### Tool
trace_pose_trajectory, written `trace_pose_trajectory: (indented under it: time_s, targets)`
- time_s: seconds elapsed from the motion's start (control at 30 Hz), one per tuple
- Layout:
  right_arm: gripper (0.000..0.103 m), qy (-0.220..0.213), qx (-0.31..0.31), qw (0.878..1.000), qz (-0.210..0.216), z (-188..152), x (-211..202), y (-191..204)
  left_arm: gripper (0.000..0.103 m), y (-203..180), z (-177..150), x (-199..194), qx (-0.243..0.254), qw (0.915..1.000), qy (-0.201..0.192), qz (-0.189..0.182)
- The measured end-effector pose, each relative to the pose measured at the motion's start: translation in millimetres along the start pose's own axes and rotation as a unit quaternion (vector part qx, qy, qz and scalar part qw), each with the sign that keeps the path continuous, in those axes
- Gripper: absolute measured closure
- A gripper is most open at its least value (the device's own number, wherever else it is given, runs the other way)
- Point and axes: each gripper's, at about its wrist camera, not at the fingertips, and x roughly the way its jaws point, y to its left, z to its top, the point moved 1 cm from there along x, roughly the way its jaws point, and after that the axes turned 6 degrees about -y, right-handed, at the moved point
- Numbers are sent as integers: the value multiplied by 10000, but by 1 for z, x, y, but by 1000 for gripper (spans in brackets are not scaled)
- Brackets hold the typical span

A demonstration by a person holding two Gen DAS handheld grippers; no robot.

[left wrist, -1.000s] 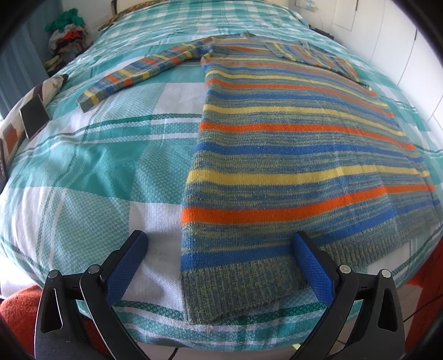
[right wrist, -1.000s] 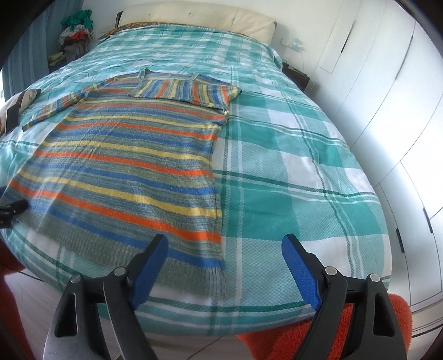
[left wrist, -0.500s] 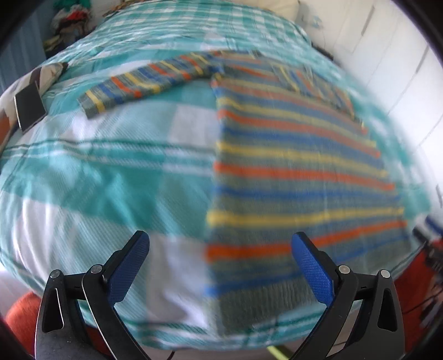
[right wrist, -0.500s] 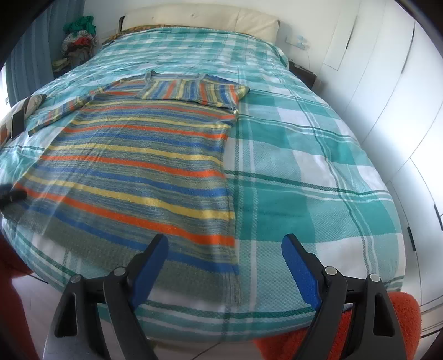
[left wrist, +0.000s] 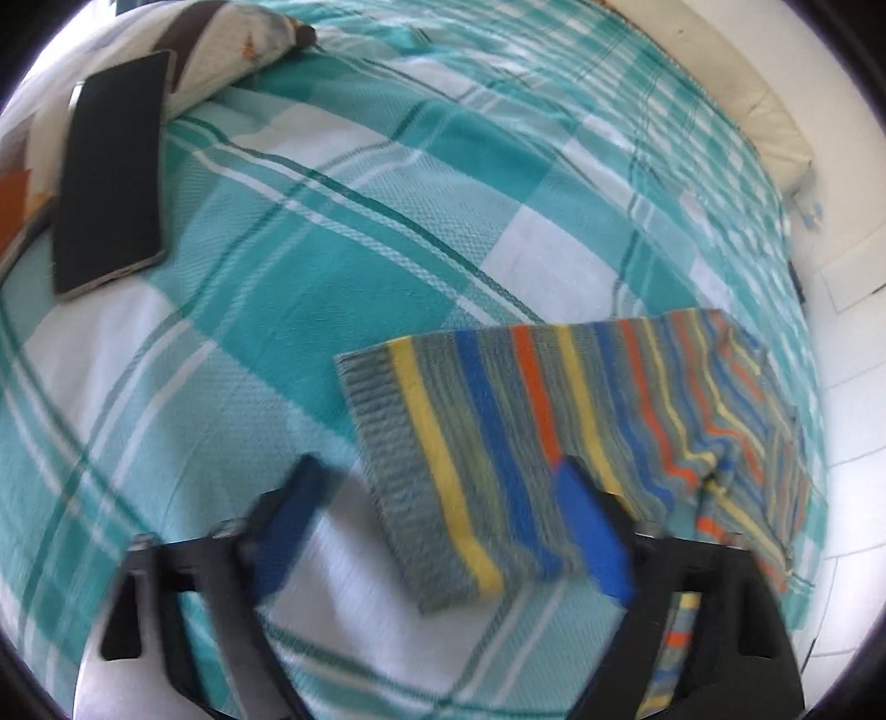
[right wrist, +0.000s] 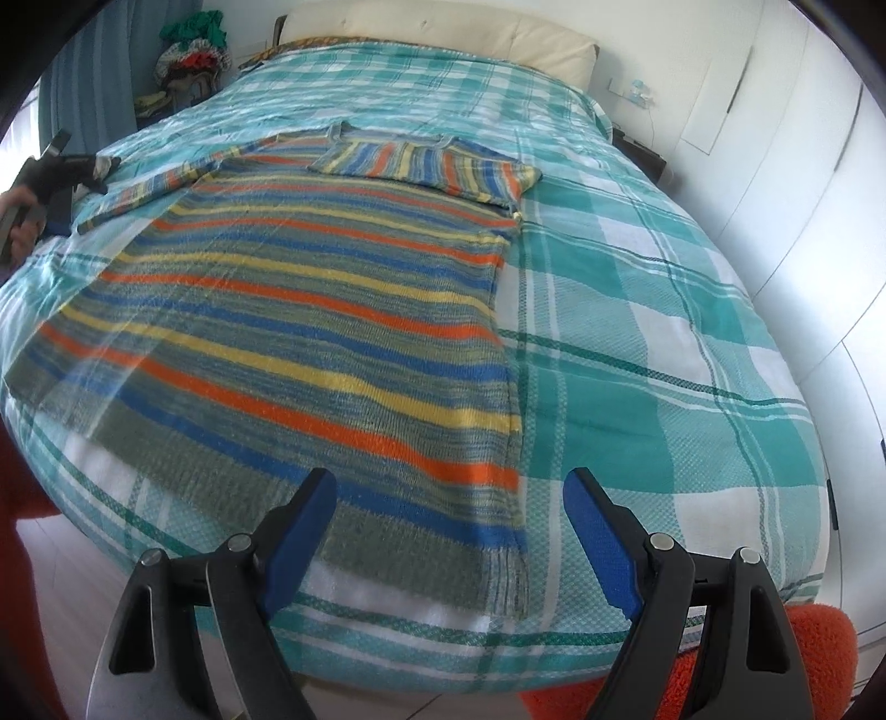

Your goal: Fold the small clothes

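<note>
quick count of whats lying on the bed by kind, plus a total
striped sweater: 1
phone: 1
patterned pillow: 1
total: 3

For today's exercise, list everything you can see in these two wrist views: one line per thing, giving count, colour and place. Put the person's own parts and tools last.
Sweater: one, striped blue, orange, yellow and grey-green, flat on the bed; one sleeve folded across the chest, the other stretched out.
Sleeve cuff: one, same stripes, between the left tool's fingers.
Bedspread: one, teal and white plaid, covering the bed.
Phone: one, black, near the bed's edge by a patterned cushion.
Headboard: one, cream, far end.
Clothes pile: one, green and red, far corner.
Cabinets: white, beside the bed.
Hand: one, at the left tool.
Left tool: black with blue pads, jaws just closing around the cuff.
Right tool: same, open over the hem.
</note>
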Motion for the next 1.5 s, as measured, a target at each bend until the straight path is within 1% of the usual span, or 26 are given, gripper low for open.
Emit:
trace_pose_trajectory:
  time_s: [0.03, 0.07, 0.1, 0.17, 0.3, 0.4, 0.47, 0.5, 0.53, 0.57, 0.6, 0.63, 0.7, 0.73, 0.8, 0.9, 0.97, 1.07, 1.1, 1.17, 1.2, 1.3, 1.37, 1.4, 1.43, 1.5]
  targets:
    - [20, 26, -8, 10000, 18, -1, 2, 1, 72, -5, 1, 4, 128, 9997, -28, 195]
    - [20, 52, -15, 10000, 46, -1, 4, 2, 92, -11, 4, 3, 297, 9989, -98, 362]
    - [20, 71, -17, 9999, 86, -1, 5, 2, 99, -21, 10, 0, 424, 9983, -144, 364]
    - [20, 45, 13, 9999, 140, -1, 5, 1, 99, -49, 27, -21, 760, 9945, -542, 478]
    - [20, -98, 119, 9996, 253, 1, 0, -4, 99, -154, 55, -79, 1683, 9780, -1236, 22]
    - [20, -93, 195, 9991, 369, 2, 1, -6, 99, -247, 51, -105, 2369, 9599, -1421, -480]
    - [20, -72, 235, 9988, 427, 2, 2, -7, 98, -307, 34, -104, 2880, 9438, -1449, -723]
    - [20, -70, 251, 9987, 444, 2, 2, -7, 94, -333, 20, -100, 3102, 9369, -1400, -801]
    - [20, -75, 268, 9986, 454, 2, 2, -8, 79, -354, 6, -91, 3260, 9327, -1253, -898]
    - [20, -83, 286, 9985, 461, 2, 1, -9, 62, -370, -7, -79, 3381, 9300, -988, -1052]
    - [20, -93, 319, 9983, 473, 2, 1, -10, 27, -384, -22, -65, 3478, 9274, -699, -1184]
    - [20, -99, 353, 9981, 487, 2, 0, -12, 21, -392, -34, -57, 3573, 9232, -592, -1283]
    - [20, -86, 487, 9974, 525, 0, 0, -17, 21, -396, -52, -53, 3739, 9147, -705, -1359]
    - [20, -80, 556, 9970, 532, 0, 0, -20, 21, -394, -55, -53, 3752, 9142, -745, -1340]
    - [20, -81, 765, 9956, 529, -2, 0, -30, 21, -377, -51, -50, 3577, 9226, -842, -1172]
    - [20, -53, 1053, 9929, 555, -2, 3, -43, 21, -340, -33, -40, 3057, 9439, -1006, -739]
    - [20, -15, 1170, 9914, 584, -2, 4, -47, 21, -315, -27, -21, 2813, 9538, -958, -445]
    - [20, 22, 1250, 9901, 637, -2, 6, -49, 23, -280, -35, 15, 2681, 9609, -698, -15]
    - [20, 3, 1254, 9899, 655, 0, 5, -49, 28, -271, -41, 23, 2677, 9615, -622, -3]
    - [20, -77, 1261, 9896, 685, 2, 1, -52, 41, -256, -64, 30, 2903, 9554, -368, -399]
    - [20, -130, 1257, 9898, 660, 5, -3, -55, 43, -253, -77, 28, 3200, 9451, -280, -604]
    - [20, -264, 1200, 9909, 549, 15, -12, -65, 43, -246, -125, 11, 4602, 8843, -213, -765]
    - [20, -264, 1112, 9914, 641, 30, -12, -71, 42, -237, -137, 1, 4865, 8690, -55, -903]
    - [20, -245, 1027, 9910, 820, 44, -10, -73, 39, -231, -136, -6, 4832, 8705, -70, -934]
    - [20, -256, 965, 9903, 971, 57, -7, -75, 32, -225, -133, -12, 4706, 8775, -157, -908]
    - [20, -368, 919, 9855, 1381, 93, 0, -78, 21, -206, -121, -25, 4146, 9047, -419, -884]
